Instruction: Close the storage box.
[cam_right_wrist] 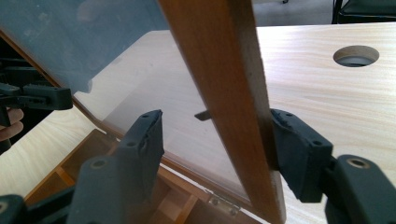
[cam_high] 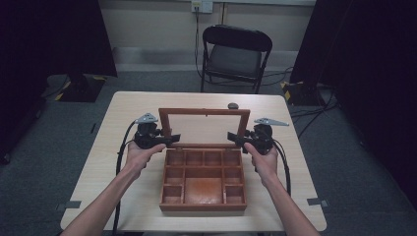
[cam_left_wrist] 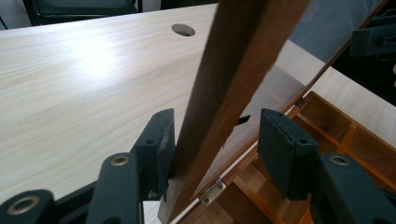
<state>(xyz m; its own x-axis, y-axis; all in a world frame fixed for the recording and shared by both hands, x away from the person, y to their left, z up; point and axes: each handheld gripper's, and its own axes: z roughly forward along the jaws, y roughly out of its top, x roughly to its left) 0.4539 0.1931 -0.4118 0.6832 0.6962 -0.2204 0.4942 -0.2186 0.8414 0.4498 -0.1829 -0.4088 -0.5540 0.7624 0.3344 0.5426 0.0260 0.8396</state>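
Wood throughout: a reddish-brown box [cam_high: 203, 180] sits on the near half of the table [cam_high: 128, 105], split into small square compartments around one larger tray, all empty as far as the high view shows. Its lid [cam_high: 204, 112] is a thin wooden frame around a clear pane, raised on small metal hinges [cam_left_wrist: 212, 192] at the far edge of the box and leaning back.

Left gripper [cam_high: 169, 139]: black jaws spread wide on either side of the lid's left rail. In the left gripper view one pad touches the rail, the other stands apart from it. Right gripper [cam_high: 235, 138]: jaws likewise spread around the right rail; one pad rests against the wood, the other is clear of the pane. Neither is clamped.

Table: pale wood-grain laminate, rounded corners, a round cable hole [cam_right_wrist: 356, 55] near the far edge. Room: grey carpet, black folding chair [cam_high: 236, 55] beyond the table, dark curtains at both sides, cables on the floor.
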